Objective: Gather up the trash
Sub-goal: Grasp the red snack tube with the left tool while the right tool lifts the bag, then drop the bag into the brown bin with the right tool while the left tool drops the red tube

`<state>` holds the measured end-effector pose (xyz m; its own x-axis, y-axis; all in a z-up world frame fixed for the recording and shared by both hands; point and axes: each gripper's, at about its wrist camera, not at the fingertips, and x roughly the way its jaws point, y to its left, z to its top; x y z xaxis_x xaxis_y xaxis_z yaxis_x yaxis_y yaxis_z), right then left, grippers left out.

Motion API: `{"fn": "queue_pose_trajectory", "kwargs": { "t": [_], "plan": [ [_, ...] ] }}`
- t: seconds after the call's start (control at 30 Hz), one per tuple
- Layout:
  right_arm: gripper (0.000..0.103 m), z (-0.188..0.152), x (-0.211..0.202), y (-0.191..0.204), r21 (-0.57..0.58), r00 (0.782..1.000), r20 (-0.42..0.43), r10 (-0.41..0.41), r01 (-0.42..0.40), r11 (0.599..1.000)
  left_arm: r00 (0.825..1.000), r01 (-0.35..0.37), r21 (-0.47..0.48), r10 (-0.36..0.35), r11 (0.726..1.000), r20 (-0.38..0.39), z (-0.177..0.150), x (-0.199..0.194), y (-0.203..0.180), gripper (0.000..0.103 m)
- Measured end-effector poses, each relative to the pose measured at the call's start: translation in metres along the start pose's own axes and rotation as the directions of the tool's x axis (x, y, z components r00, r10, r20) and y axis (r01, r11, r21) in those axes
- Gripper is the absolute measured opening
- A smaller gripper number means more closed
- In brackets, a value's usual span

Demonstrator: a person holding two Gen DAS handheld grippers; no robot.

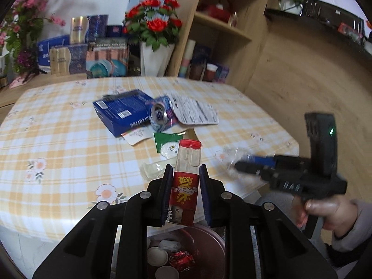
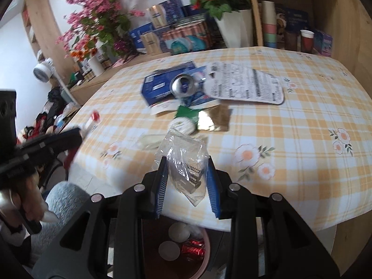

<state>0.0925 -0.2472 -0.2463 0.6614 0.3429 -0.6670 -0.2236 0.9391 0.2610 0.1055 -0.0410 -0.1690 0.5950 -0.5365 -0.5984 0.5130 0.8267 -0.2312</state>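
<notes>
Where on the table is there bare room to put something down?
Bare cloth lies left of the blue box and right of the printed sheet, out to the table edges. It is crowded mid-table: box, can, sheet and green packet overlap.

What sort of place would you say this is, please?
Probably a lived-in home room: a table under a checked cloth, vases of flowers, and wooden shelves stocked with cups and a teapot.

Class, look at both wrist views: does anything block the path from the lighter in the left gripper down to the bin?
Nothing visible does. The left gripper holds the lighter at the table's edge; the bin sits open directly below.
</notes>
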Motion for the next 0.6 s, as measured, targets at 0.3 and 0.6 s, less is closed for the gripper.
{"fn": "queue_pose_trajectory", "kwargs": {
  "t": [0.3, 0.6],
  "plan": [
    [0.034, -0.026, -0.006, 0.043, -0.084, 0.997, -0.069, 0.029, -0.034, 0.996, 0.999, -0.007, -0.041, 0.009, 0.999, 0.051, -0.015, -0.044, 0.002, 0.023],
    [0.034, -0.036, -0.01, 0.06, -0.118, 0.993, -0.111, 0.027, -0.04, 0.992, 0.996, -0.02, -0.047, 0.024, 0.999, 0.083, -0.019, -0.071, 0.003, 0.023]
  ]
}}
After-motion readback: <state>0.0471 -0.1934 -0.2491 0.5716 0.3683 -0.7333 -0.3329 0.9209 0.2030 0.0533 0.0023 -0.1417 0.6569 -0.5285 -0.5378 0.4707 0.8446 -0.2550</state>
